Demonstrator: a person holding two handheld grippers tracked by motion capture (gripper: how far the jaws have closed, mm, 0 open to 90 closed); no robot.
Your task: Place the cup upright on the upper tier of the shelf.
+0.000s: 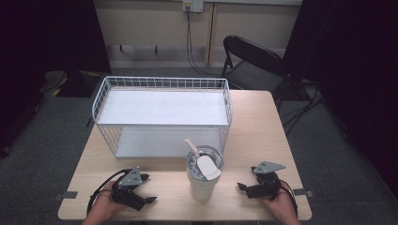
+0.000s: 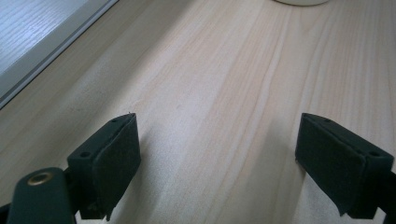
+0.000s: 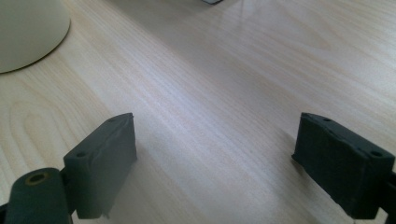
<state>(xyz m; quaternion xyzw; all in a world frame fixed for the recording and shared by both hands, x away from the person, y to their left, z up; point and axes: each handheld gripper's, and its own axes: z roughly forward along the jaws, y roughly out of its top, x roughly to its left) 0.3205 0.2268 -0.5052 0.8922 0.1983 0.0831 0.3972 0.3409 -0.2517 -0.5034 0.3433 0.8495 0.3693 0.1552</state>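
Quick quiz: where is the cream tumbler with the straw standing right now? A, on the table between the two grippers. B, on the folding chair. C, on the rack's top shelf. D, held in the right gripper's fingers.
A: the tumbler stands upright on the table, in front of the wire rack, with the open left gripper and open right gripper apart from it on either side.

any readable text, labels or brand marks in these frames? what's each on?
None readable. The cream tumbler, its lid, the white wire rack, the table and both tongs carry no visible print. The wall socket is too small to show any marking.
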